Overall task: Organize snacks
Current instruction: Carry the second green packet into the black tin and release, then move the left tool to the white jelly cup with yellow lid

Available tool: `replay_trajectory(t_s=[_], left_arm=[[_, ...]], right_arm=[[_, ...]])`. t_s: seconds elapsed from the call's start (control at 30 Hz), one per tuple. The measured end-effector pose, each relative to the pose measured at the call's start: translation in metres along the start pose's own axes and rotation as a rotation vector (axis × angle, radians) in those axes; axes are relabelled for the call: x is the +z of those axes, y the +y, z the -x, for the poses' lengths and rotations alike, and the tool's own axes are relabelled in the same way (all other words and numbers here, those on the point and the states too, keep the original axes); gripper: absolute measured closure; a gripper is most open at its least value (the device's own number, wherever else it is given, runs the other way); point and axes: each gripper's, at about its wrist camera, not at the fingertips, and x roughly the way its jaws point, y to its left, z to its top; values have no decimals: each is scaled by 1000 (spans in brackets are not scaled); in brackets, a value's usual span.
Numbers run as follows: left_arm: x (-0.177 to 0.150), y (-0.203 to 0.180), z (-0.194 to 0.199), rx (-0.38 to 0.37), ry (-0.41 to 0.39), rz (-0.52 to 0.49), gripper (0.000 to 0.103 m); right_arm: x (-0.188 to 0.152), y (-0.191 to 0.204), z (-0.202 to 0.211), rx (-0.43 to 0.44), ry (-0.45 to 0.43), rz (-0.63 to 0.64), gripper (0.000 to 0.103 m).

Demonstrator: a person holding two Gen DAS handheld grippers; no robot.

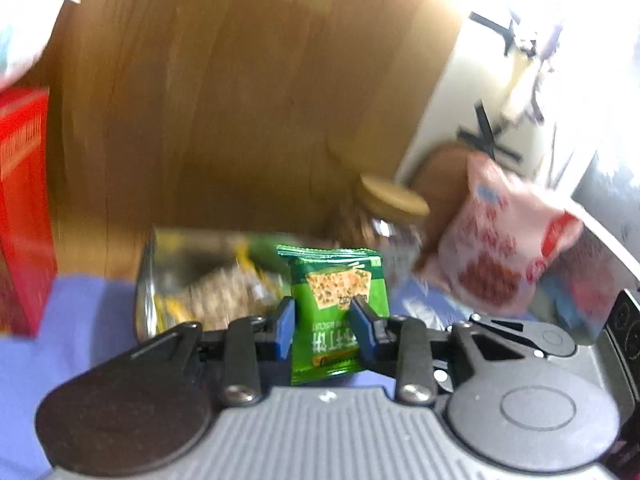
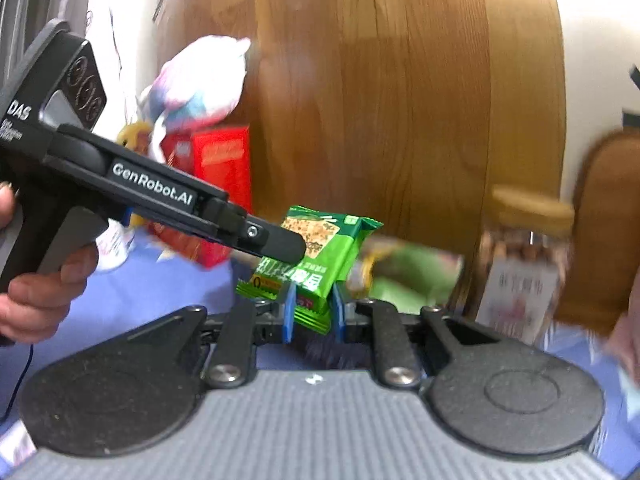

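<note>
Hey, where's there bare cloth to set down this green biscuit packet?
Bare blue cloth lies between the red box and the clear snack tray, left of the green biscuit packet. The right is crowded: the lidded jar and pink packet are close together.

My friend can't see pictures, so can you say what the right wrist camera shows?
The right tongs pinch a green cracker packet, and the left tongs reach in from the left, gripping another. Behind stand red boxes and a wooden panel.
</note>
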Motion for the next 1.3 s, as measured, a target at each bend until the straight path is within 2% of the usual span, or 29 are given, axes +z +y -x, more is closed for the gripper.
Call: replay_trajectory(t_s=[0.1, 0.27, 0.33, 0.37, 0.4, 0.53, 0.6, 0.67, 0.77, 0.83, 0.93, 1.03, 1.1, 1.17, 1.2, 1.23, 1.3], left_arm=[[16, 15, -19, 17, -15, 13, 73], [23, 31, -59, 58, 43, 28, 71], [21, 34, -70, 82, 67, 33, 64], [19, 35, -71, 107, 66, 33, 56], [17, 34, -68, 126, 60, 32, 55], [7, 33, -20, 87, 6, 40, 55], [-6, 35, 10, 85, 8, 47, 55], [-29, 35, 40, 69, 31, 67, 55], [-81, 28, 81, 61, 80, 86, 55], [-112, 23, 98, 65, 113, 111, 55], [-146, 16, 113, 68, 127, 145, 55], [-163, 10, 122, 50, 130, 190, 55], [-165, 7, 127, 58, 99, 183, 53], [-156, 0, 124, 98, 47, 134, 48], [-153, -2, 121, 103, 48, 121, 48], [-149, -4, 115, 87, 64, 111, 49], [-148, -6, 101, 61, 118, 114, 61]], right_arm=[[16, -14, -25, -10, 4, 11, 81], [18, -29, -66, -31, 70, 7, 80], [16, -30, -74, -58, 80, 4, 79], [16, -31, -75, -77, 75, -1, 78], [17, -33, -74, -88, 67, -12, 75], [18, -31, -34, -61, -11, -83, 75], [10, -27, -7, -10, -7, -126, 75], [-9, -21, 20, 49, 37, -170, 75], [-46, -6, 56, 114, 131, -228, 75], [-69, 14, 73, 147, 181, -254, 73], [-83, 51, 85, 197, 202, -229, 73], [-90, 85, 83, 249, 207, -204, 73], [-93, 102, 77, 257, 215, -199, 69], [-93, 114, 70, 241, 223, -176, 66], [-92, 118, 67, 236, 225, -161, 62], [-91, 122, 63, 234, 231, -149, 62], [-92, 126, 58, 211, 252, -139, 63]])
